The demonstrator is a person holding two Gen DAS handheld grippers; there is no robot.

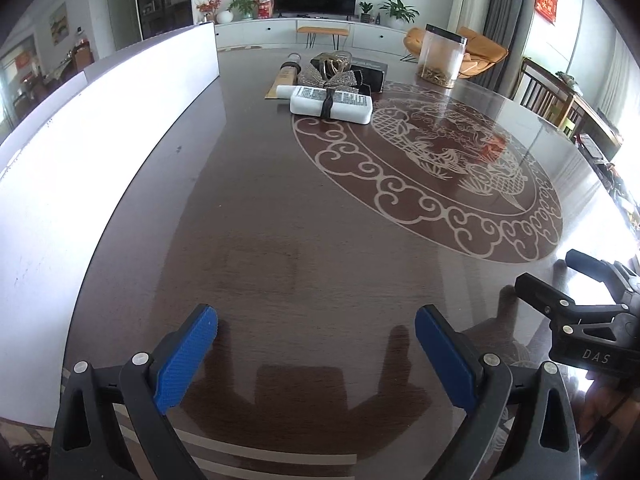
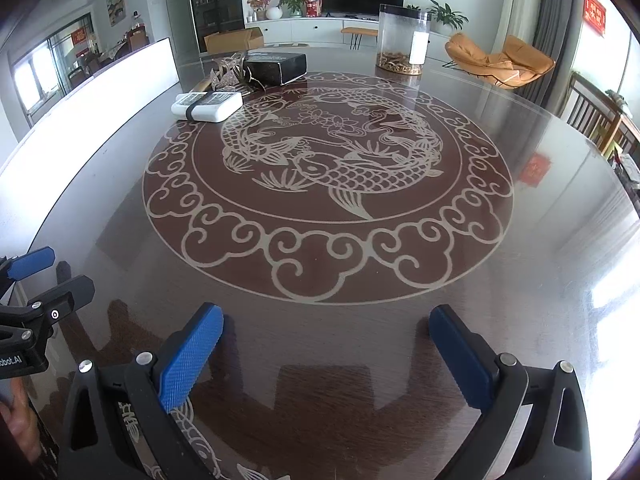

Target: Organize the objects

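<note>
My left gripper [image 1: 316, 344] hangs over the near edge of a dark glossy table [image 1: 280, 220], blue pads [image 1: 186, 360] spread wide with nothing between them. My right gripper [image 2: 326, 354] is spread and empty too — its black body reads "DAS" from the left view. The things to organize sit together at the far side: a white banded box [image 1: 331, 104] (print too small to read), a glittery bow [image 1: 328, 78], a black box [image 2: 276, 67] and a clear jar [image 2: 403, 40] — well apart from both grippers
</note>
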